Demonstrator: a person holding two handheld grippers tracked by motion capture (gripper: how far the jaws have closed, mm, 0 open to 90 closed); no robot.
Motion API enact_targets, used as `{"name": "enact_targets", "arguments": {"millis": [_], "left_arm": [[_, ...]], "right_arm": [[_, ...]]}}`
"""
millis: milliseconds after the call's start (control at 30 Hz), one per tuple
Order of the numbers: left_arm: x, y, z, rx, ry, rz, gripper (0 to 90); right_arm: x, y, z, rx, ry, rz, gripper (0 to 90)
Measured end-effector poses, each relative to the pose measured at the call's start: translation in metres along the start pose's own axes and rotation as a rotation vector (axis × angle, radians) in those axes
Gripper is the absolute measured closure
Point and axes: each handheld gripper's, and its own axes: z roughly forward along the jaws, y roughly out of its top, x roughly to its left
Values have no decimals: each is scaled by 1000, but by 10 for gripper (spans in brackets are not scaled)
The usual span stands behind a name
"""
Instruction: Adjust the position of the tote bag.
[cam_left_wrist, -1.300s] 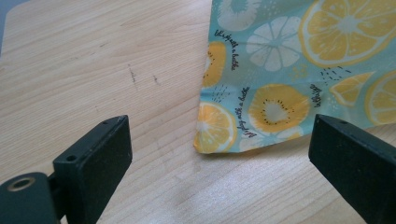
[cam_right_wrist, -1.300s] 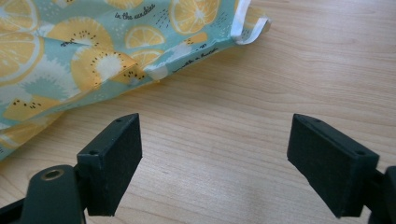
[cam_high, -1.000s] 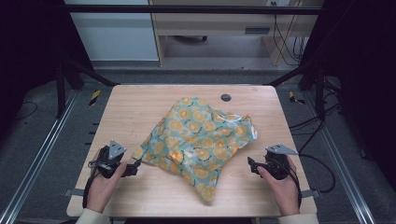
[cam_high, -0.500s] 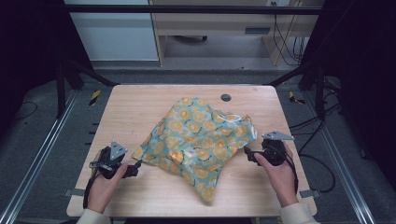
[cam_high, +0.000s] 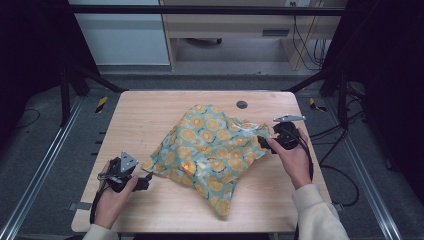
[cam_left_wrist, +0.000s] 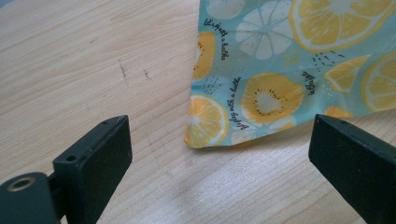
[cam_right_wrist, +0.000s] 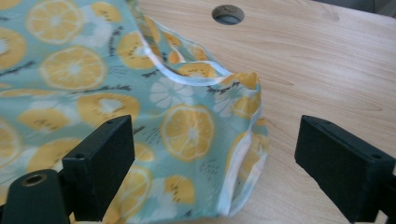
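Note:
A crumpled teal cloth (cam_high: 212, 150) printed with orange slices lies mid-table. My left gripper (cam_high: 148, 176) rests near the front left, jaws spread wide, and a pointed corner of the cloth (cam_left_wrist: 205, 126) lies on the wood just beyond and between them. My right gripper (cam_high: 262, 141) is at the cloth's right edge, also open. A folded, white-hemmed edge of the cloth (cam_right_wrist: 205, 126) sits between its jaws without being pinched.
The wooden table (cam_high: 140, 115) has a round cable hole (cam_high: 242, 104) near its far edge, also seen beyond the cloth in the right gripper view (cam_right_wrist: 227, 14). Metal frame rails run along both sides of the table. Bare wood lies left and front of the cloth.
My right gripper has moved forward and leftward from the table's front right up to the cloth's right edge. The left gripper has stayed in place by the left corner.

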Motion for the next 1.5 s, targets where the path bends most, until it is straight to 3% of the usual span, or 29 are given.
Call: {"name": "enact_targets", "arguments": {"millis": [100,233,367,533,667,767,900,1000,1133,1233,1333,1433,1467,1500], "left_arm": [[0,0,0,1,0,3,62],[0,0,0,-2,1,2,62],[0,0,0,0,1,3,62],[-1,0,1,5,2,10,62],[-2,1,1,2,-3,11,62],[-2,3,-1,-8,-14,0,64],[1,9,-3,-33,-52,-24,75],[6,22,-2,-46,-72,-40,79],[11,51,4,-37,-87,-17,76],[16,77,14,-39,-96,-19,71],[17,103,27,-37,-108,-23,71],[17,124,42,-35,-131,-26,68],[17,124,42,-35,-131,-26,66],[16,135,53,-35,-145,-41,66]], "right_arm": [[-6,0,14,34,-11,14,126],[-14,-7,30,97,-1,70,93],[-19,-17,35,105,-19,95,94],[-23,-26,42,126,6,133,93],[-21,-32,51,146,84,175,213],[-17,-32,54,143,143,183,436],[-11,-28,49,68,173,143,761],[-3,-20,37,-14,190,85,887],[15,-12,18,-112,254,-13,896],[29,-10,8,-140,271,-83,895],[36,-12,6,-148,273,-125,895],[39,-12,5,-161,290,-137,894],[39,-12,5,-161,290,-137,894],[41,-13,5,-171,295,-138,894]]}}
